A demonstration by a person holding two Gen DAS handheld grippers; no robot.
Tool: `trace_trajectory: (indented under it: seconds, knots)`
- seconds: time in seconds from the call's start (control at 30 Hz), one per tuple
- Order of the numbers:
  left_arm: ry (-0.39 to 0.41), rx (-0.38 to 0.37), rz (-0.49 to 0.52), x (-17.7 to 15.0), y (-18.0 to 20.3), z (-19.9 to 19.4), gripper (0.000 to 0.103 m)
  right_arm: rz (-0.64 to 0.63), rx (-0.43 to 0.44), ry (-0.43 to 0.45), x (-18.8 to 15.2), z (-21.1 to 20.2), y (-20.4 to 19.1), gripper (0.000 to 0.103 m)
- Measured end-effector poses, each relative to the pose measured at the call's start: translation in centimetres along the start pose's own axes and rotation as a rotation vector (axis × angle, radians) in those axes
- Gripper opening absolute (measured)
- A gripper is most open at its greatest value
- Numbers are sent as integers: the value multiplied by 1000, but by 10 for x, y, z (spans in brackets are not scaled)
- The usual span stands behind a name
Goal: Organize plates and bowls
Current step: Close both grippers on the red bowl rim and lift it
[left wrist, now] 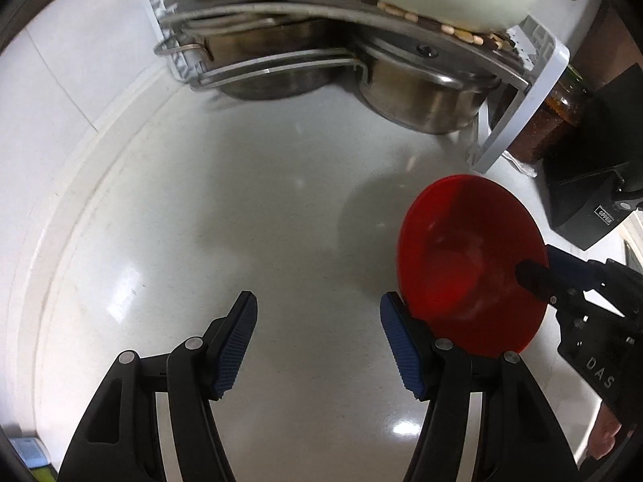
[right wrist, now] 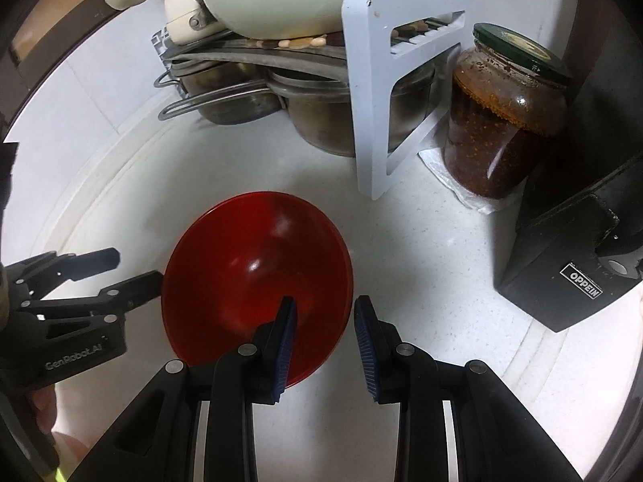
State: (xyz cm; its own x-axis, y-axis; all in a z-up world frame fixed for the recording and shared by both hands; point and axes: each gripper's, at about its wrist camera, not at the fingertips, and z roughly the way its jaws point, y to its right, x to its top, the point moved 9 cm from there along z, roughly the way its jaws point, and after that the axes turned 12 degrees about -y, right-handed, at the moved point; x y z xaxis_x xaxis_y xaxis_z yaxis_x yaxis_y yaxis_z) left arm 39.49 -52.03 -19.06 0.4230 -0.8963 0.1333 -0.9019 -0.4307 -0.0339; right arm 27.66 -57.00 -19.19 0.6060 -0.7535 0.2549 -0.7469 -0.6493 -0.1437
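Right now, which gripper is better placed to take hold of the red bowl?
Right. The right gripper already straddles the red bowl rim, one finger inside; the left gripper stands open beside it over bare counter.

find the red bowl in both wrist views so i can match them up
Left wrist: red bowl at lower right, beside the left gripper's right finger.
Right wrist: red bowl at lower centre, its rim between the right gripper's fingers.
Shared landmark: white rack.

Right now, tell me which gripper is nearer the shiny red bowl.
Right. The right gripper straddles the shiny red bowl's rim; the left gripper hangs open just beside it.
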Motion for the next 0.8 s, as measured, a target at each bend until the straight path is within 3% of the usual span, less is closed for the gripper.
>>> trace_trajectory:
  seconds: [0.1,0.37,0.47,0.63,0.8]
  knots:
    - [30,25,-1,3,0,-5,63,6,7,-8,-3,2,1,31]
    - [26,-75,-2,12,19,-2,61,20,25,-19,-4,7,6,30]
    - [1,-112,-13,15,26,9,53,25,26,-24,-4,9,7,30]
    - [-56,-173,-15,16,38,26,27,34,44,-41,-6,14,8,22]
    - [-73,-237,-4,18,50,35,19,59,72,-47,-5,16,5,16]
